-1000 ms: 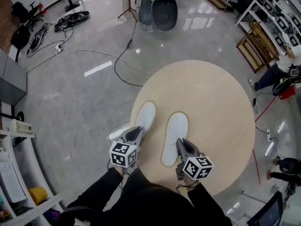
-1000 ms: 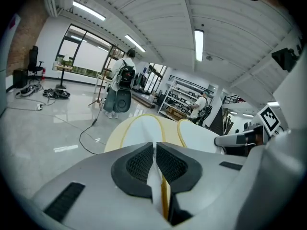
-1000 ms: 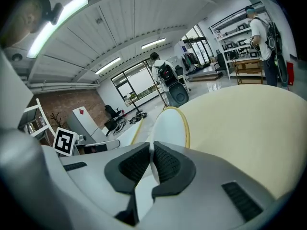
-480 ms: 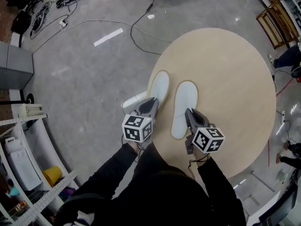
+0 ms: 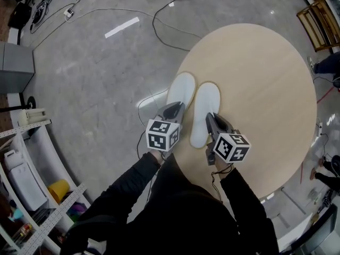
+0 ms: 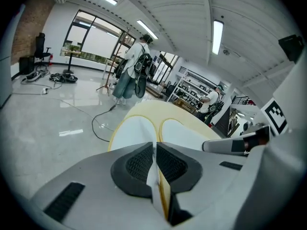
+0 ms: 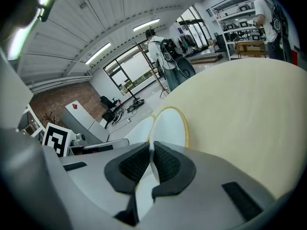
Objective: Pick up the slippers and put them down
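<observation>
Two flat white slippers with yellow rims lie side by side, toes away from me, over the near left part of the round beige table [image 5: 265, 78]. My left gripper [image 5: 173, 112] is shut on the heel of the left slipper [image 5: 181, 91], which reaches the table's left edge. My right gripper [image 5: 211, 122] is shut on the heel of the right slipper [image 5: 205, 108]. In the left gripper view the left gripper [image 6: 156, 164] pinches the thin heel edge and both soles [image 6: 134, 131] [image 6: 184, 135] stretch ahead. The right gripper [image 7: 149, 164] grips its slipper [image 7: 170, 126] likewise. Whether the slippers rest on the table is unclear.
Grey glossy floor with cables [image 5: 159, 20] lies left of the table. Shelves [image 5: 26, 185] with a yellow container [image 5: 58, 187] stand at the lower left, a grey cabinet [image 5: 16, 65] at left, a wooden rack [image 5: 319, 15] at top right. People [image 6: 136, 71] stand far off.
Both grippers have come down with their slippers. The two slippers, a gap apart before, now sit close together, edge to edge. Both grips are unchanged.
</observation>
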A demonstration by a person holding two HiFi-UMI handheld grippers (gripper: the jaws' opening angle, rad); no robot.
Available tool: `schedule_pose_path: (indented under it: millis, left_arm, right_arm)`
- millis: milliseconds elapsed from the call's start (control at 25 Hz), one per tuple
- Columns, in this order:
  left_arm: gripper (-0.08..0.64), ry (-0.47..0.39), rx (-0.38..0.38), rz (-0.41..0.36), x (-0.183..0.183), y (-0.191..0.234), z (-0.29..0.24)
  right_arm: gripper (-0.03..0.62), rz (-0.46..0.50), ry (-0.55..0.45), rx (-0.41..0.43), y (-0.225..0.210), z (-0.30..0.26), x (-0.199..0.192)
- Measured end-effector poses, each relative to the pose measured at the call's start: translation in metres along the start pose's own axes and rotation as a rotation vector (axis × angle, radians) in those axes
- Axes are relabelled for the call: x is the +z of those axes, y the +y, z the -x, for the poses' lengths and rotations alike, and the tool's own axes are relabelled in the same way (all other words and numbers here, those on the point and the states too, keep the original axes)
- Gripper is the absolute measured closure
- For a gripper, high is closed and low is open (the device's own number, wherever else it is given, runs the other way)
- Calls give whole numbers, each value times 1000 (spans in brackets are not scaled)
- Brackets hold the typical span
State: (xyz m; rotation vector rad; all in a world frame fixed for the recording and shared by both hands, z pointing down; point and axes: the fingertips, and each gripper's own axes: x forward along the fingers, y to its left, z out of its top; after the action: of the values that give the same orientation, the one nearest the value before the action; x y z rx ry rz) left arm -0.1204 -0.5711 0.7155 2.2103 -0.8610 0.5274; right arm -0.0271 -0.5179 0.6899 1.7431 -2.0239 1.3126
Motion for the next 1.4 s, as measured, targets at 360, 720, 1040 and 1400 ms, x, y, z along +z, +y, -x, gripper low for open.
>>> schedule_pose_path:
  millis: [360,720,1040,1400]
  left_arm:
    - [520,41,-47,-2,-8,-1,-19]
    - [520,43,-85,-55,-7,-10,-24]
    - [517,44,-78,-103,-4,-16,-22]
    - [365,24,-37,-126,5,-26,-6]
  right_arm:
    - [558,-13,38,-48,-18,-23,-16]
    - [557,36,42,-82,-29,-26,-16]
    - [416,70,34,-104,-30,-17,-13]
    - [413,54,-12,-66,-14,10,-6]
